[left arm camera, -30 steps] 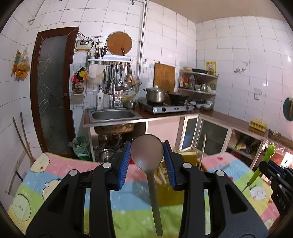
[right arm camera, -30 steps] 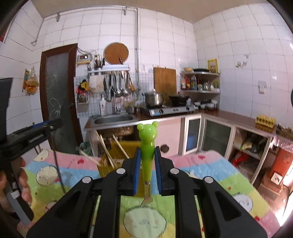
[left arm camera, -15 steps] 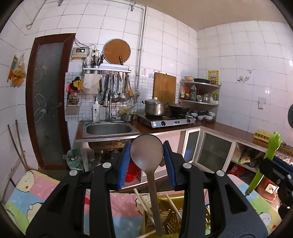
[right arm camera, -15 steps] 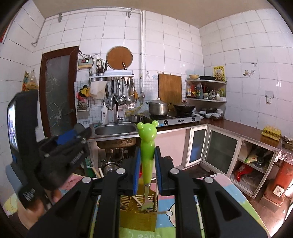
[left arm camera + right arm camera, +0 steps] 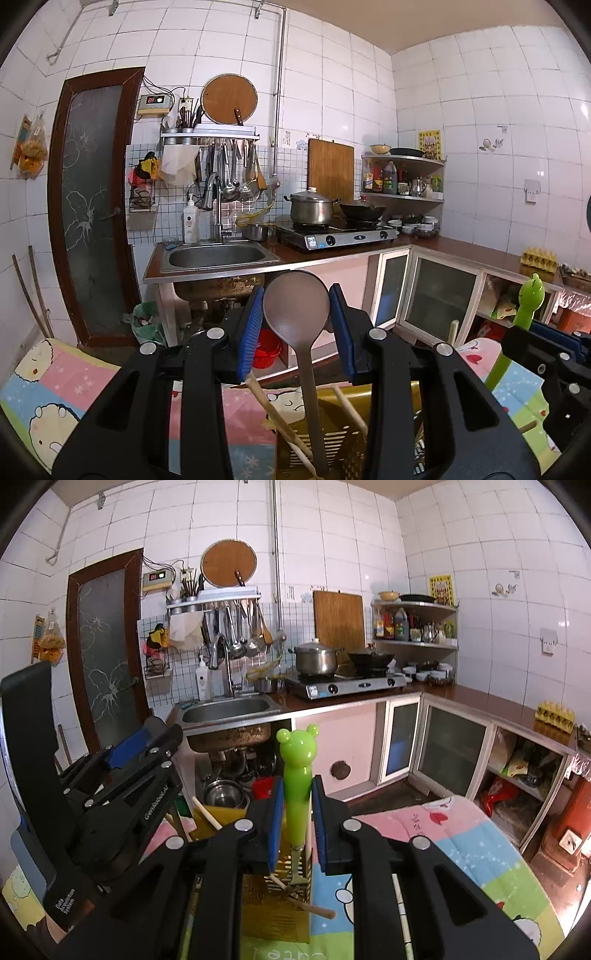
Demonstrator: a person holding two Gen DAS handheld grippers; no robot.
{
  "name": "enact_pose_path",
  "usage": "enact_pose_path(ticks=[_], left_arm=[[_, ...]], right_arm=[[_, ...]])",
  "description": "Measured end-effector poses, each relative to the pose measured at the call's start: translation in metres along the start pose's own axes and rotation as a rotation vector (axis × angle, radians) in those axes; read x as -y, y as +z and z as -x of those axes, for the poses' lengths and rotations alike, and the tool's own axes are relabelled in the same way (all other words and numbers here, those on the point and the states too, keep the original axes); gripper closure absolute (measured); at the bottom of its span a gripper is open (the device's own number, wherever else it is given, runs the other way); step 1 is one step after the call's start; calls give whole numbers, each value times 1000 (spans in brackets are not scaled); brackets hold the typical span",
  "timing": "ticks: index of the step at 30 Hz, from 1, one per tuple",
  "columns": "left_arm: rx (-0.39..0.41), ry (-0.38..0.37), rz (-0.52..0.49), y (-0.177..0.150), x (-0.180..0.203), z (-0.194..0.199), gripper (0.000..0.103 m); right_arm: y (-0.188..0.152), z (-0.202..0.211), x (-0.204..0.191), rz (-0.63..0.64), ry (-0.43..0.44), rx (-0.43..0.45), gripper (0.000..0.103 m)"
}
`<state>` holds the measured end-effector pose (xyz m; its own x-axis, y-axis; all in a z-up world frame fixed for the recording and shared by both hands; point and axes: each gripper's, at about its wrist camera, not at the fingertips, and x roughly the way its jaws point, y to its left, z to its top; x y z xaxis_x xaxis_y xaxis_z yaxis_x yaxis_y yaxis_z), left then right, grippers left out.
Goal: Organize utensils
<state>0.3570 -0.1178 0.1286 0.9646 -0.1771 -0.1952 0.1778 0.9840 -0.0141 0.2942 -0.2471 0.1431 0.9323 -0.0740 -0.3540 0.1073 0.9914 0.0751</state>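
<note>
My left gripper (image 5: 296,325) is shut on a brown plastic spoon (image 5: 297,314), bowl up, its handle reaching down into a yellow slotted utensil basket (image 5: 354,435) that holds wooden chopsticks (image 5: 277,417). My right gripper (image 5: 297,816) is shut on a fork with a green bear-head handle (image 5: 297,775), tines down over the same basket (image 5: 221,819). The left gripper also shows at the left of the right wrist view (image 5: 122,775). The green fork and right gripper show at the right edge of the left wrist view (image 5: 528,306).
The basket stands on a table with a pastel cartoon cloth (image 5: 461,834). Behind are a sink (image 5: 218,254), a stove with a pot (image 5: 314,210), low cabinets (image 5: 436,295) and a dark door (image 5: 92,199).
Both grippers have tilted upward and come closer to the basket. The spoon handle and the fork tines now sit low over or in the basket. Both grips are unchanged.
</note>
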Motion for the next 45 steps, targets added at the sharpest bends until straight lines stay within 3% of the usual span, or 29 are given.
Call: enact_pose_path(ticks=[14,18,19,20,21,24,26,30,34,38,45], left_arm=[[-37,10,-15,-16,-6,-10,67],[-63,16,11,-5,-17,0,52],[-63,29,11,-2,-21,7,43],[-61,44,4,1,-25,13,36],[-60,58,-3,4,-28,20,34],[-70,92,-25,10,-40,40,30],[-92,97,-21,13,-49,55,20],[-112,123,-20,6,-67,95,7],[-151,127,-13,-14,-80,122,5],[-257,105,28,-50,-94,136,5],[-352,132,-4,-106,-100,151,5]], right_arm=[[-28,-36,-3,5,-34,-108,88],[-32,-40,-4,16,-45,-159,85],[-31,-38,-5,20,-48,-169,73],[-30,-35,-4,21,-53,-168,55],[-29,-30,-3,18,-69,-157,49],[-23,-14,-1,5,-77,-147,43],[-20,1,0,-4,-81,-138,31],[-29,36,0,17,-108,-127,22],[-58,66,3,2,-117,-162,19],[-100,81,4,1,-139,-224,19],[-171,90,15,-72,-167,-350,19]])
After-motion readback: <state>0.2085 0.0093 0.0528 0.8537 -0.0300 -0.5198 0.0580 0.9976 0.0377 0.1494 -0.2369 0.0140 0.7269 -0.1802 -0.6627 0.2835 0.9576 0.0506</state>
